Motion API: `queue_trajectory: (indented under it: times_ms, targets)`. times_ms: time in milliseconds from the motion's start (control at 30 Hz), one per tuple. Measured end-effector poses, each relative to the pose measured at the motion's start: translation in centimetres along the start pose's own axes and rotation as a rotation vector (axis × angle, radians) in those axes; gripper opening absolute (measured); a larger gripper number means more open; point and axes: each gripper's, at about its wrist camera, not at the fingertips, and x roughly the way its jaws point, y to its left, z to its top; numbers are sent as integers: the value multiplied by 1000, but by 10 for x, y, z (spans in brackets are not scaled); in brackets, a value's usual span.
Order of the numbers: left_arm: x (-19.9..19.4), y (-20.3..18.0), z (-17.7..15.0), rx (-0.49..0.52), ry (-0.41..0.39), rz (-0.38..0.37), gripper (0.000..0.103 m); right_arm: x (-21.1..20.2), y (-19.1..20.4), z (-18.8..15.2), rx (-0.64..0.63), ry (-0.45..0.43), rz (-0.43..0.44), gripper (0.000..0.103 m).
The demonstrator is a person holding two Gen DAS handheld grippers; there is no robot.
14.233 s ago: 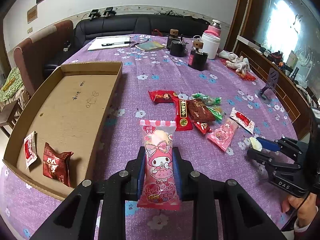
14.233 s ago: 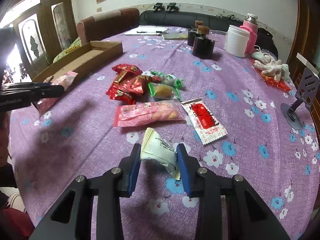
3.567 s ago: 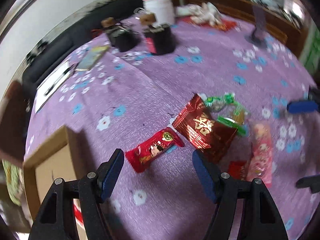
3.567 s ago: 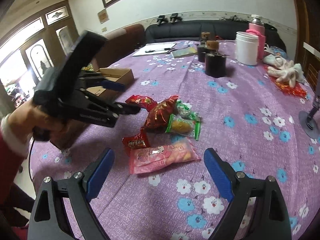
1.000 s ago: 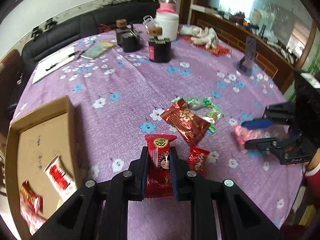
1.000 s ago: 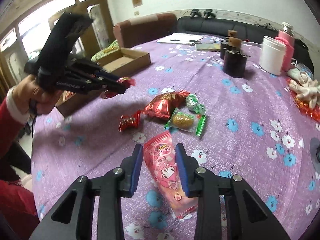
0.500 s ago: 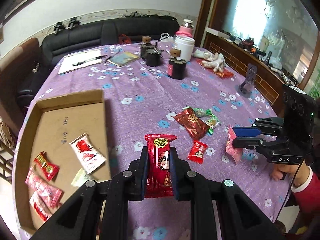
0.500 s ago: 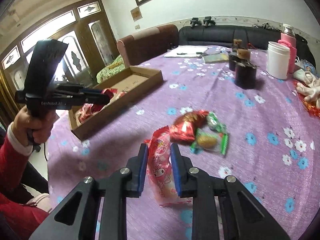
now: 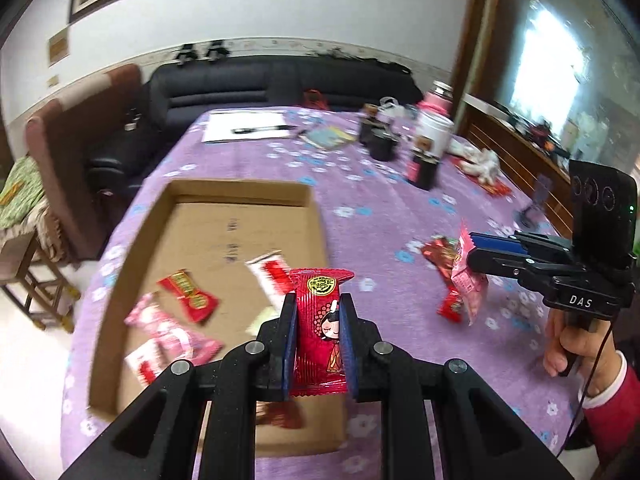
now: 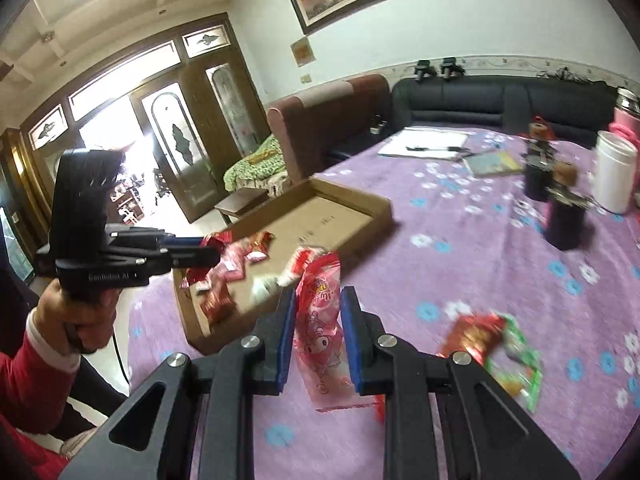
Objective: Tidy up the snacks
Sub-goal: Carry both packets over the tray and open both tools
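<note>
From the left wrist, the left gripper [image 9: 318, 336] is clamped on a red snack packet [image 9: 321, 332], a glossy wrapper with a cartoon girl and a round yellow seal at its top. The packet stands upright between the blue pads, above the near right part of the cardboard tray [image 9: 132, 240]. Red, pink and white wrappers lie in the tray toward 9 o'clock of the jaws. The tray's far wall stands at 12 o'clock, with bare purple floral tablecloth [image 9: 380, 200] beyond it. At 3 o'clock the right gripper [image 9: 474, 254] pinches a pink snack bag [image 9: 468, 280] that hangs off the cloth.

From the right wrist, the right gripper [image 10: 318, 336] is closed on the pink snack bag [image 10: 320, 332], printed with a cartoon rabbit face; its lower end droops below the pads. The cardboard tray [image 10: 360, 224] lies toward 11 o'clock, its near corner just beyond the fingers. At 9 o'clock the left gripper [image 10: 208, 254] holds the red snack packet [image 10: 212, 242] over the tray. Loose red and green wrappers [image 10: 496, 340] lie at 3 o'clock on the cloth.
</note>
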Motion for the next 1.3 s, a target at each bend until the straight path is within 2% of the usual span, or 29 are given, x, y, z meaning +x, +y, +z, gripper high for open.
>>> queue_trajectory:
  times_ms: [233, 700, 1300]
  targets:
    - [-11, 40, -5, -63, -18, 70, 19, 35, 23, 25, -9, -10, 50, 22]
    - [-13, 74, 2, -110, -36, 132, 20, 86, 37, 48, 21, -13, 93, 22]
    - [50, 94, 47, -145, 6, 170, 20, 150, 12, 77, 94, 0, 33, 22]
